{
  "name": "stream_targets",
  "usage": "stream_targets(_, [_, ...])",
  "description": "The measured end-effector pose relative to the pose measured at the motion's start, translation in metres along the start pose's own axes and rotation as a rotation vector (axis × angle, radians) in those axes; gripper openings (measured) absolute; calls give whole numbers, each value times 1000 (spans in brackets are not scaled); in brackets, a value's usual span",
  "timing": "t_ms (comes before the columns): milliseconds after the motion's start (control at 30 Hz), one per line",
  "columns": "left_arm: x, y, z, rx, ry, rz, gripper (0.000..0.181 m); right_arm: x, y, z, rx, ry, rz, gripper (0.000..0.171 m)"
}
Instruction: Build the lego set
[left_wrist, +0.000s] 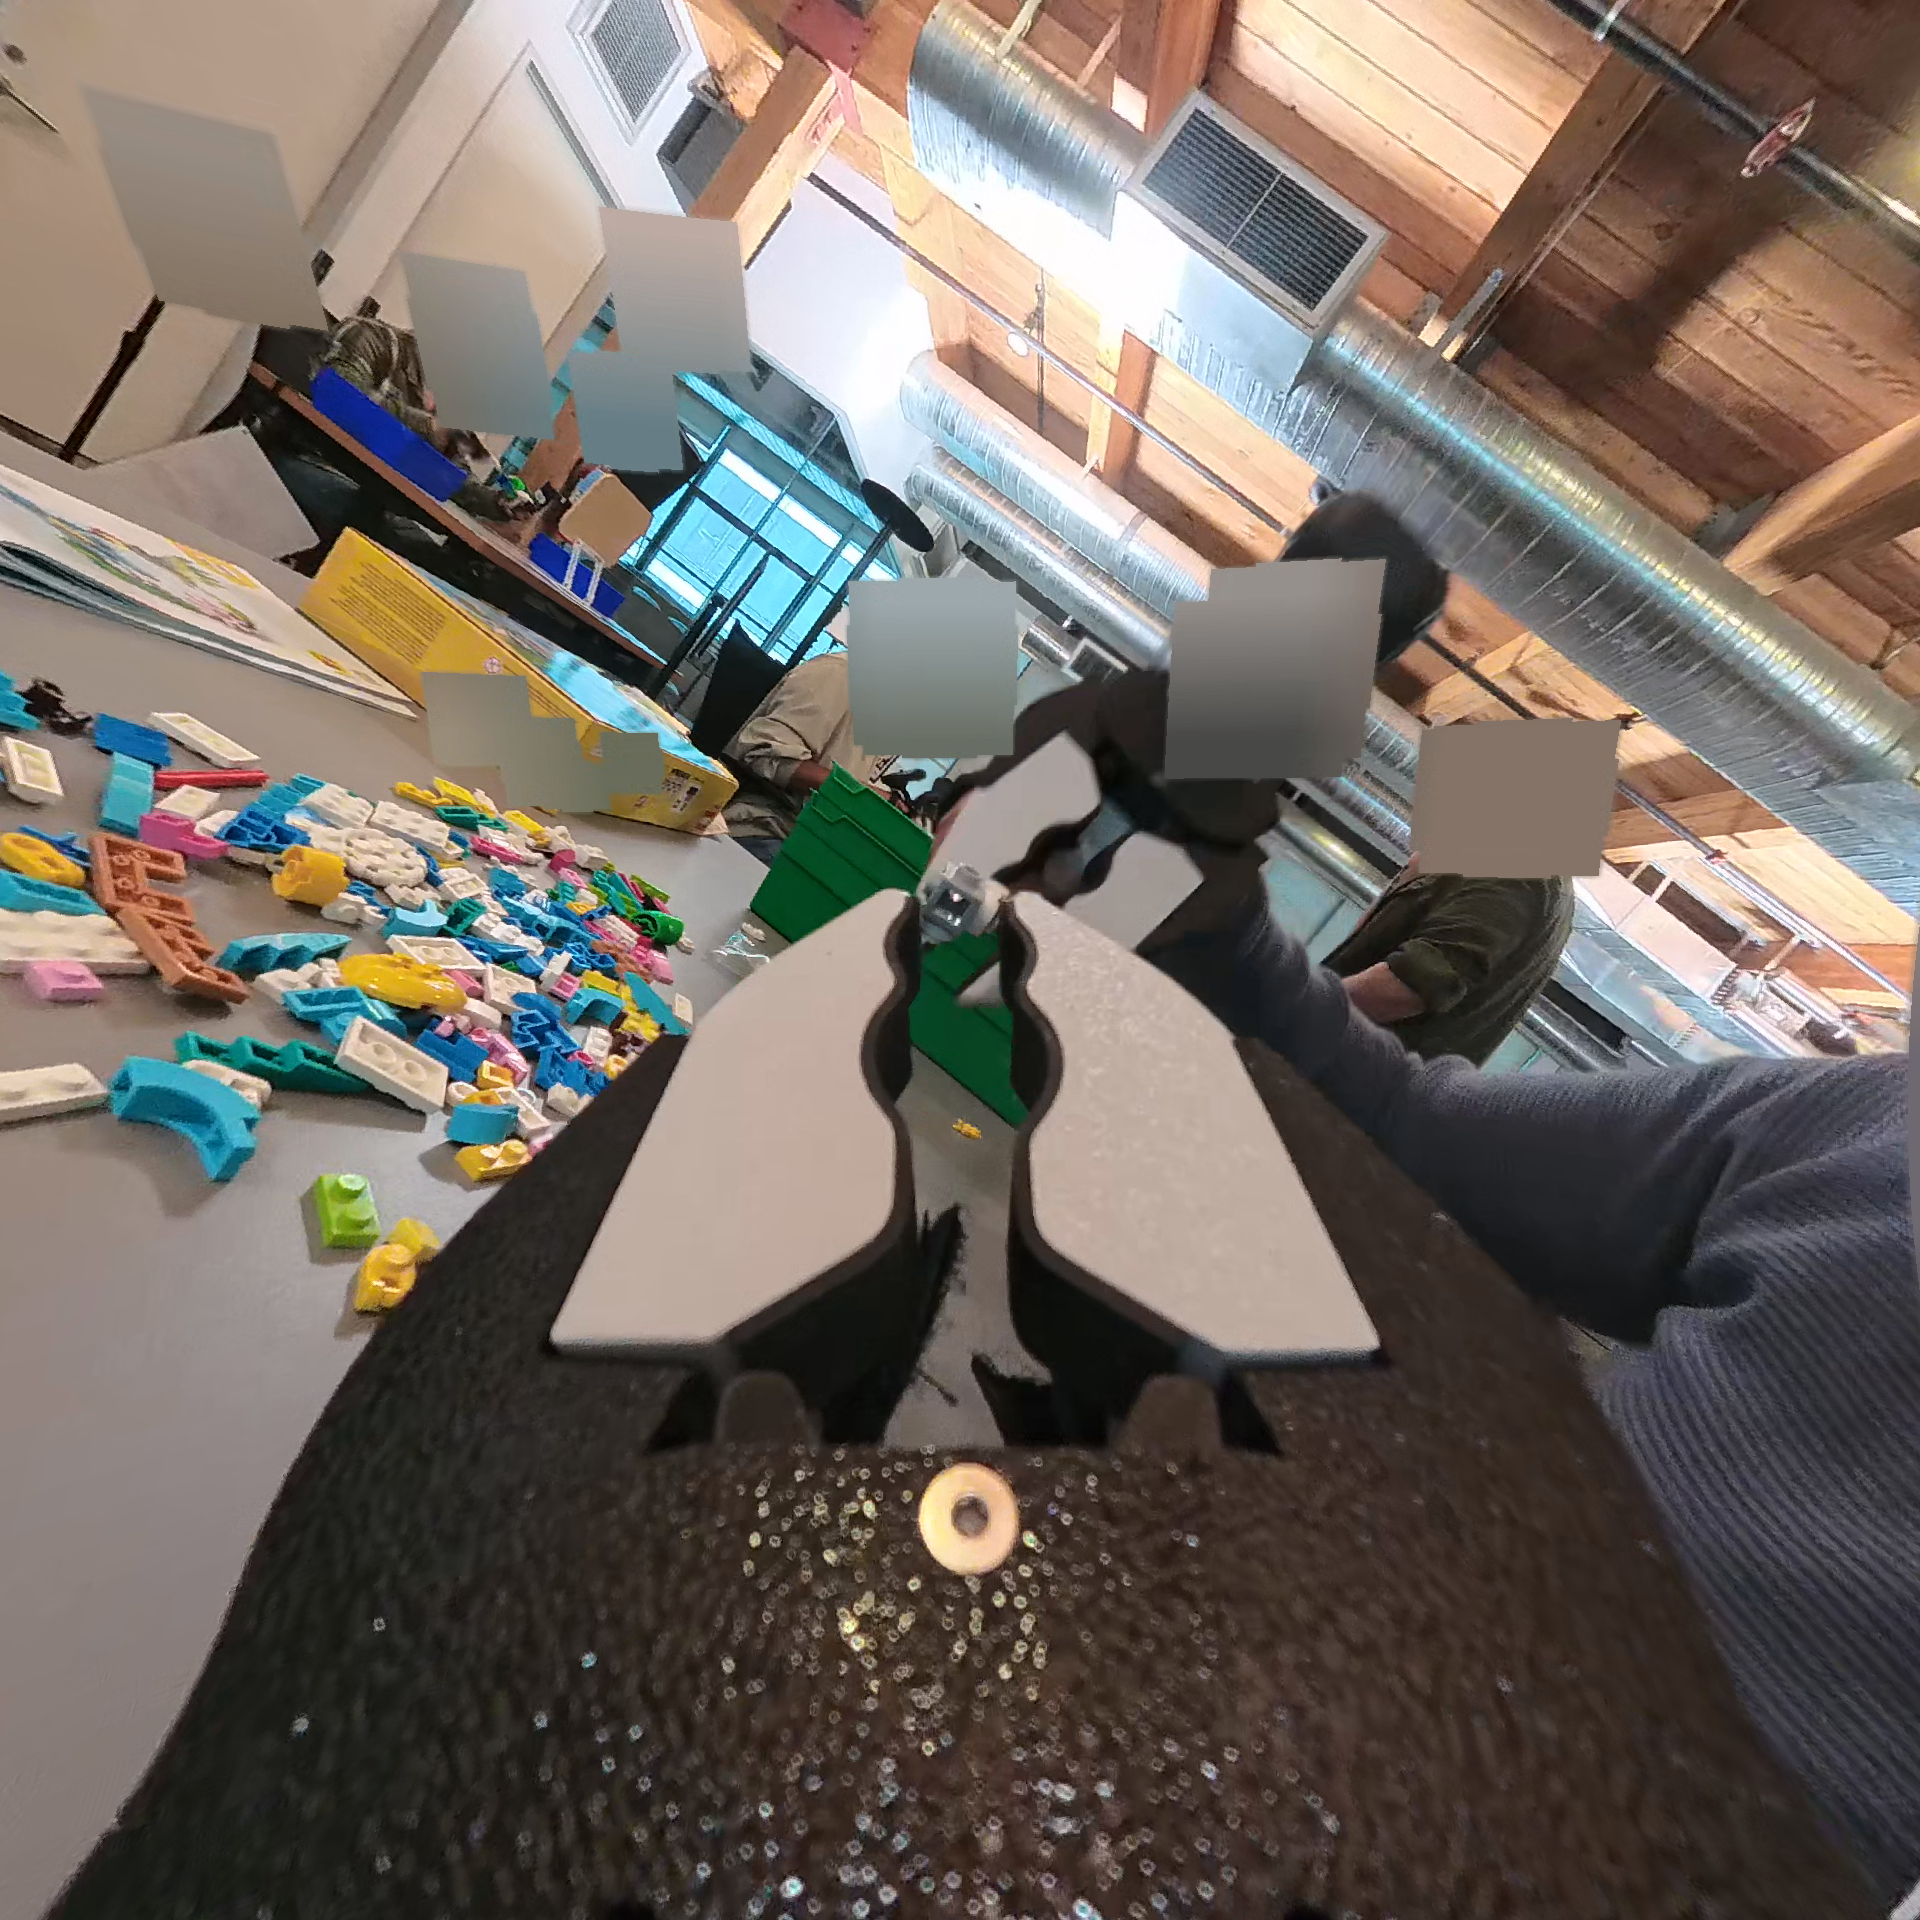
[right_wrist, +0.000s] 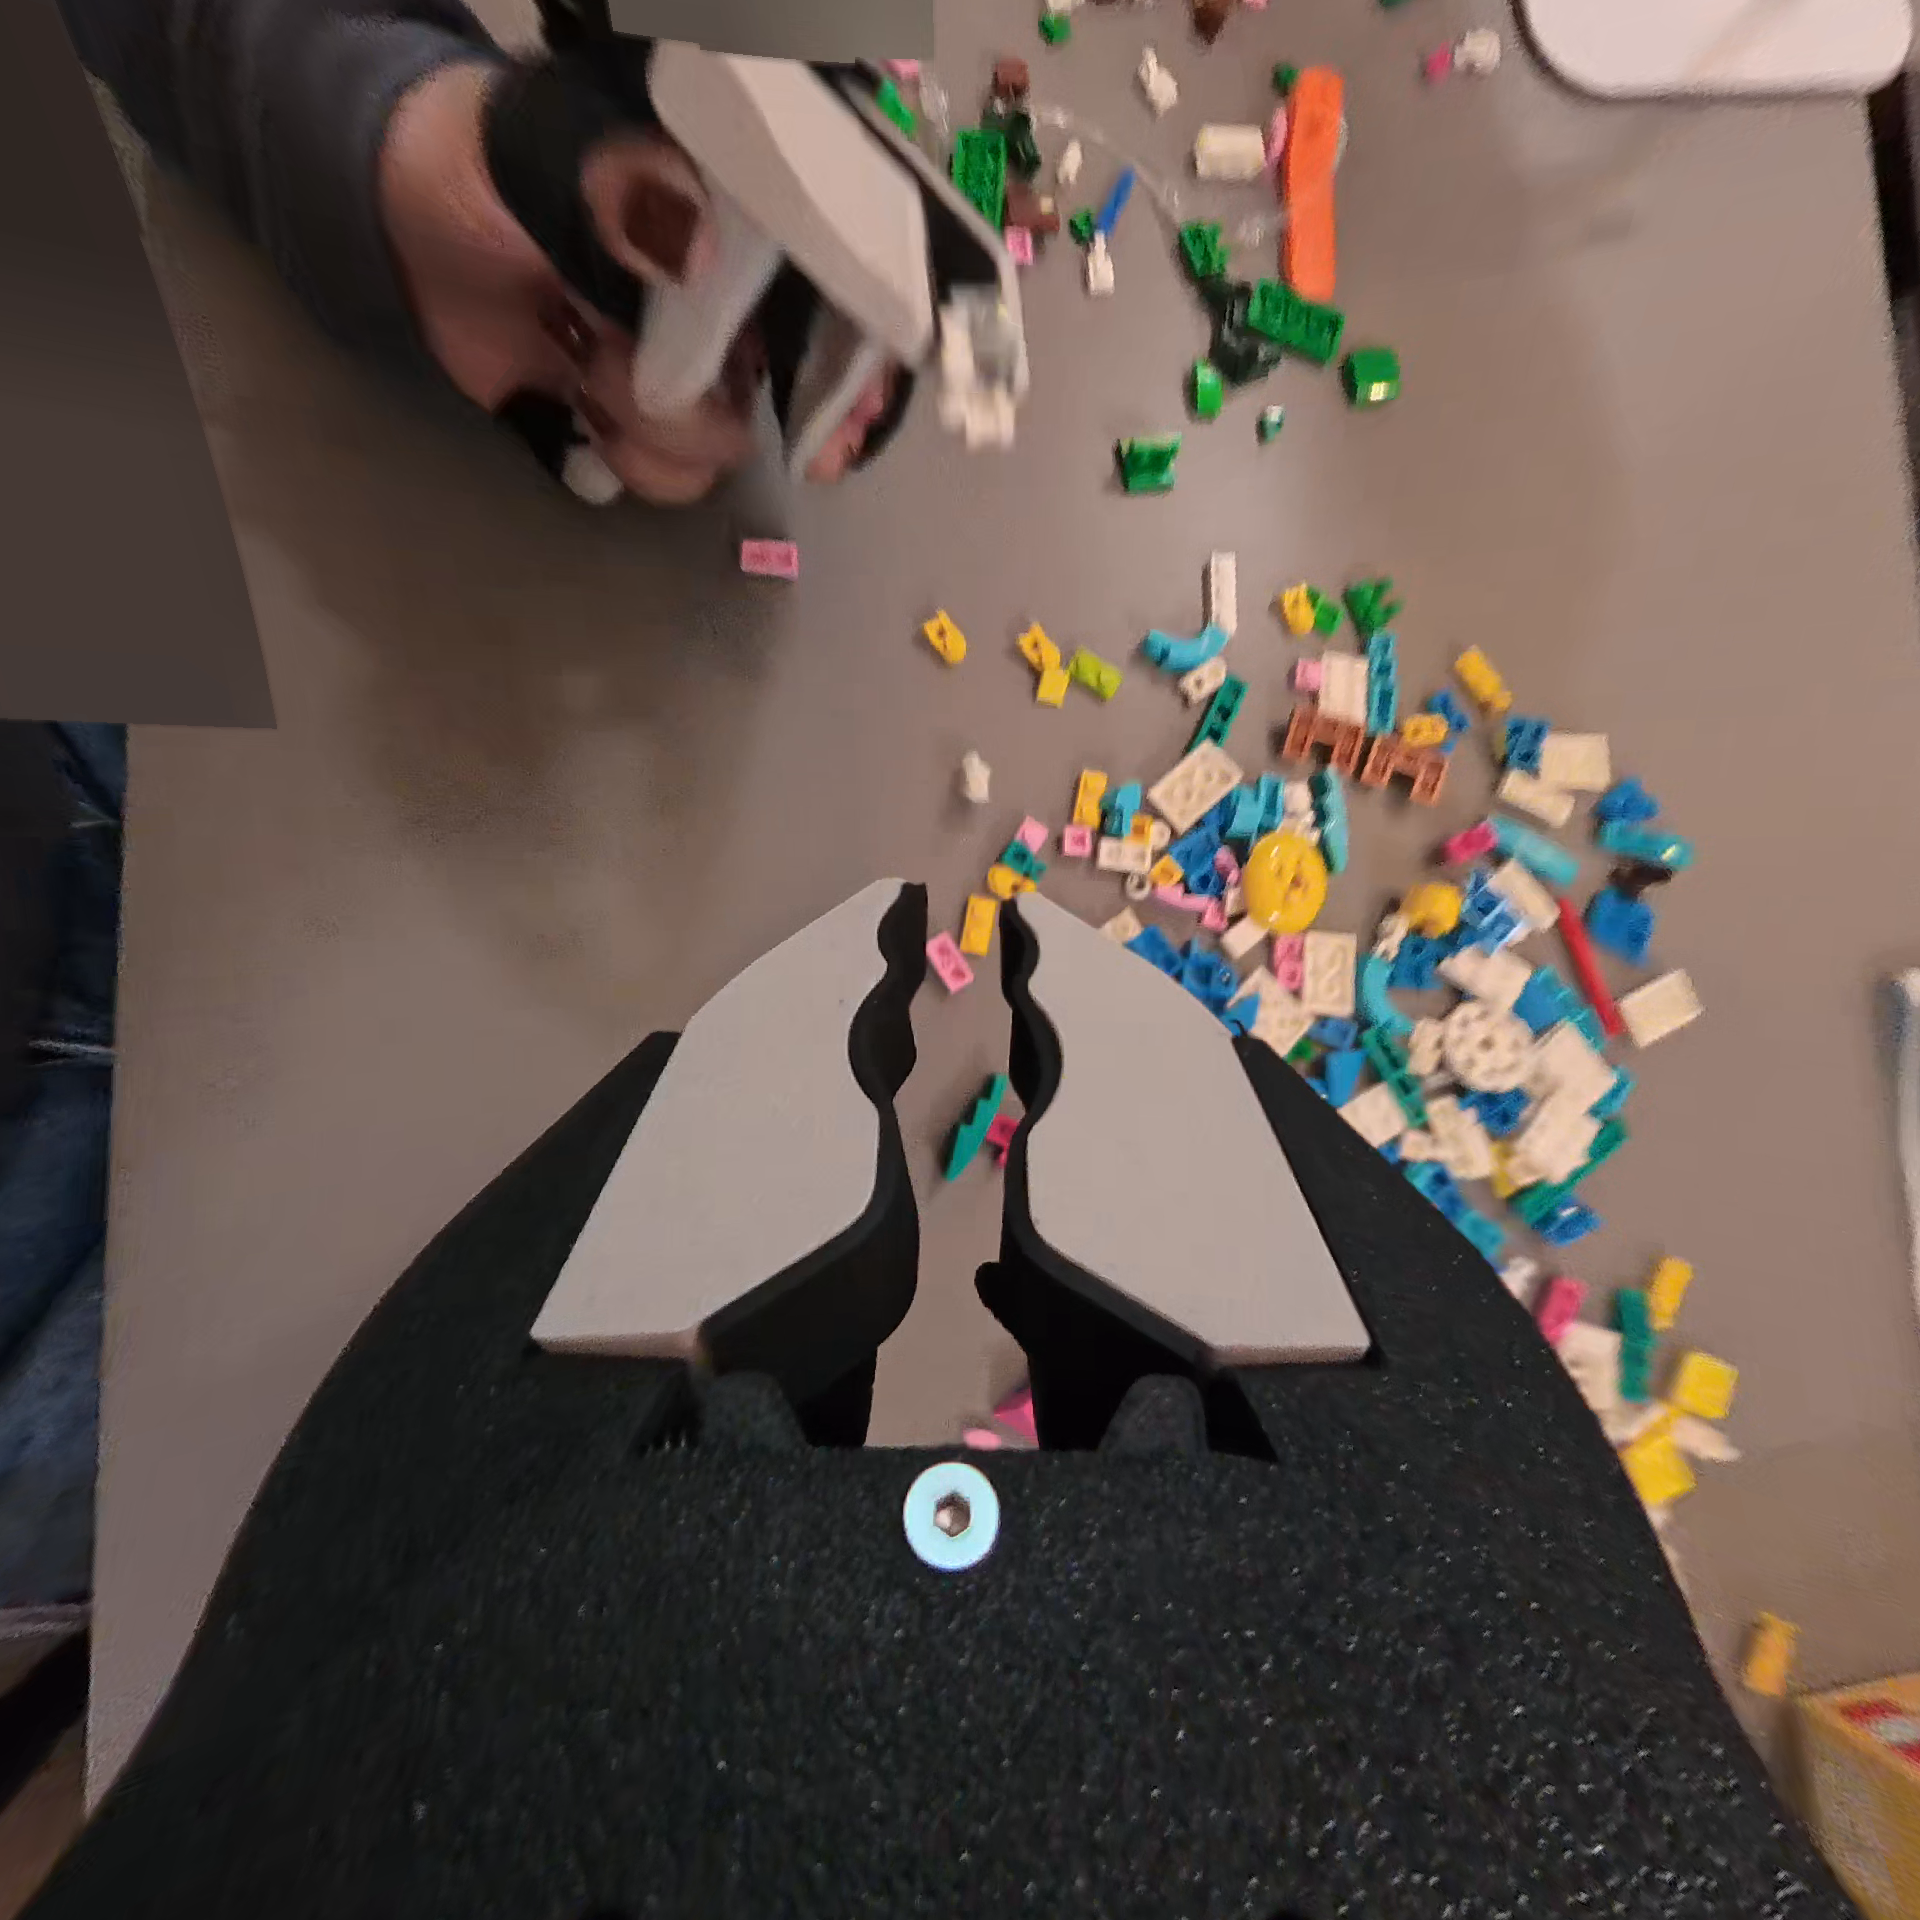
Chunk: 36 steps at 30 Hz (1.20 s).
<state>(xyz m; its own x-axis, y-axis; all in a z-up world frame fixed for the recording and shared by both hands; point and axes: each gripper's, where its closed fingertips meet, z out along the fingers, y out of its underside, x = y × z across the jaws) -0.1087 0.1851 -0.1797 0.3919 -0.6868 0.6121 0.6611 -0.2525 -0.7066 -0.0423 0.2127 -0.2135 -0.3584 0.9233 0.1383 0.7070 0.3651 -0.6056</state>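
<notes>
My left gripper (left_wrist: 958, 912) is raised off the grey table (left_wrist: 156, 1455) and shut on a small grey and white lego piece (left_wrist: 958, 902) at its tips. In the right wrist view the left gripper (right_wrist: 961, 332) shows at the upper left in a hand, with the blurred piece (right_wrist: 982, 390) at its tips. My right gripper (right_wrist: 963, 902) hovers over the table (right_wrist: 520, 831) with a narrow gap between its fingers and nothing in it. It also shows just beyond the held piece in the left wrist view (left_wrist: 1049, 862).
A pile of loose coloured bricks (right_wrist: 1403, 935) lies right of my right gripper and also shows at the left of the left wrist view (left_wrist: 416, 935). Green bricks (right_wrist: 1288, 312) and an orange piece (right_wrist: 1311, 177) lie farther off. A yellow box (left_wrist: 468, 634), a booklet (left_wrist: 135, 582), a green bin (left_wrist: 852, 852) and people stand beyond.
</notes>
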Motion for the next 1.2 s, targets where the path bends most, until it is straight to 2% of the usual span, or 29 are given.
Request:
stream_targets(133, [-3, -7, -3, 26, -43, 55, 14, -7, 26, 24, 22, -23, 87, 13])
stream_targets(333, [-11, -23, -10, 68, -101, 133, 13, -17, 18, 65, 41, -66, 166, 12])
stream_targets(467, [-11, -24, -10, 61, -103, 152, 13, -20, 8, 81, 28, 2, 33, 13])
stream_targets(567, [-11, -20, -8, 42, -95, 155, 14, -22, 3, 91, 17, -22, 43, 14])
stream_targets(767, [-10, -18, -7, 30, -87, 156, 13, -19, 6, 101, -20, -43, 56, 17])
stream_targets(933, [-10, -18, -7, 31, -85, 145, 13, -40, -7, 99, 55, -190, 97, 19])
stream_targets(1033, [-10, -18, -7, 28, -81, 141, 13, -26, -10, 94, 93, -131, 124, 18])
stream_targets(1200, [-10, -17, -7, 25, -76, 130, 13, -26, 4, 103, 17, -124, 96, 18])
